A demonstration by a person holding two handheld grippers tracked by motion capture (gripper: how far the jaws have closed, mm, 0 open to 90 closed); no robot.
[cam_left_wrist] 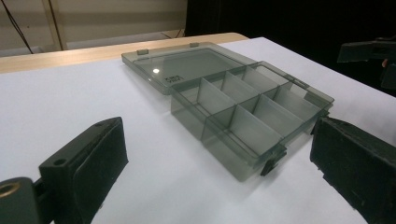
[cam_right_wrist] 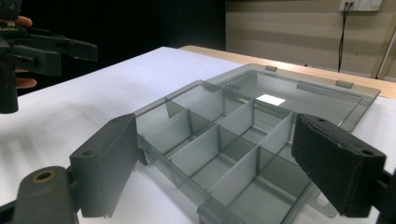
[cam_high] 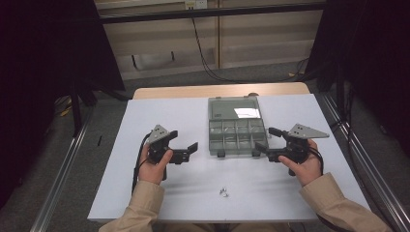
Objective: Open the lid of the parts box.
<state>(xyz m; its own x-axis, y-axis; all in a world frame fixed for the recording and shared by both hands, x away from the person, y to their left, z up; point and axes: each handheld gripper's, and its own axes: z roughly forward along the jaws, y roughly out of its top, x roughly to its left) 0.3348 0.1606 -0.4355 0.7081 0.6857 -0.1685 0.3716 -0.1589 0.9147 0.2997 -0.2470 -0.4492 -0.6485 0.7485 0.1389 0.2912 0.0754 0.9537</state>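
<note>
The right gripper [cam_high: 266,140] has its jaws spread, one at the near right corner of the organizer box [cam_high: 237,131], pinching nothing. The left gripper [cam_high: 186,142], jaws also wide and empty, hangs well to the box's left. The box lies open mid-table, lid [cam_high: 233,107] flat behind; its eight compartments look empty. Small metal bits [cam_high: 223,192], too tiny to count, lie near the white table's [cam_high: 145,193] front edge.

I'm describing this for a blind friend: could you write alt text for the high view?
An open, smoky-grey clear plastic compartment box lies on a white table, lid flat behind it. A person's hands hold two black tools, the left tool and the right tool, both open beside it. Small metal parts lie near the front edge.
</note>
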